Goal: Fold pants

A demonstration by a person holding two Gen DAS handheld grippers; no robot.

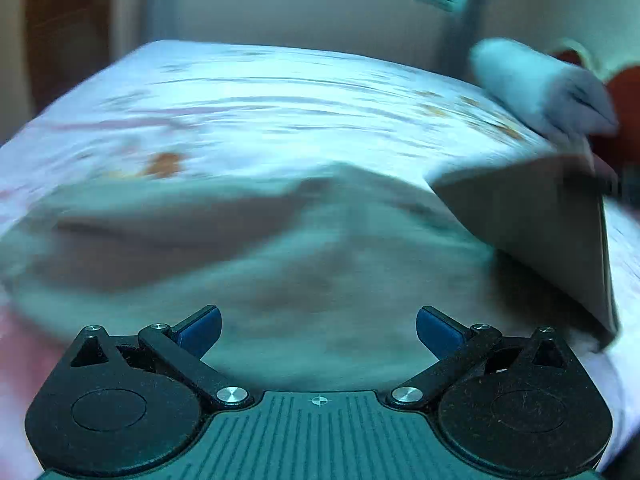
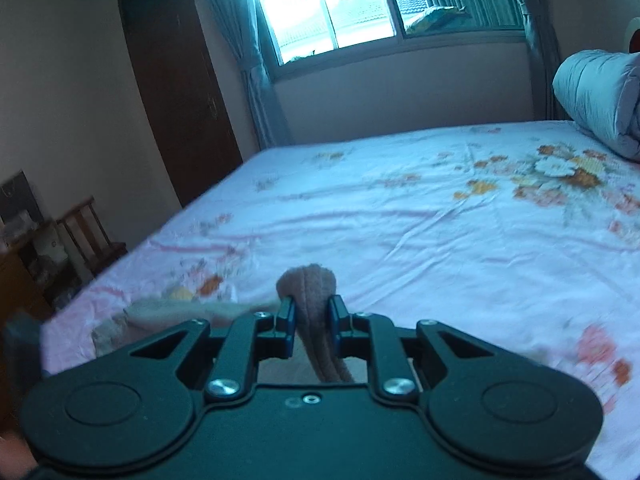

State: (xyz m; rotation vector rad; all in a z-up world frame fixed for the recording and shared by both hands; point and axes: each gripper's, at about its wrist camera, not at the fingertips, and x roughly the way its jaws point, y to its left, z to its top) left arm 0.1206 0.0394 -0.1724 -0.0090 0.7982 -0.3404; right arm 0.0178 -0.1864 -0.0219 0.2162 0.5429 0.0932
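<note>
Beige-brown pants (image 1: 248,248) lie spread on the floral bed sheet (image 1: 260,112), blurred in the left wrist view. One part of them (image 1: 532,220) is lifted up at the right. My left gripper (image 1: 319,330) is open and empty just above the pants. My right gripper (image 2: 312,314) is shut on a bunched fold of the pants (image 2: 308,280), held above the bed sheet (image 2: 420,220). More of the pants (image 2: 180,312) lies on the bed to the left.
A rolled grey quilt (image 2: 600,96) lies at the bed's far right, also in the left wrist view (image 1: 536,84). A dark wardrobe (image 2: 176,92), a window (image 2: 340,4) and a wooden chair (image 2: 92,232) stand beyond the bed.
</note>
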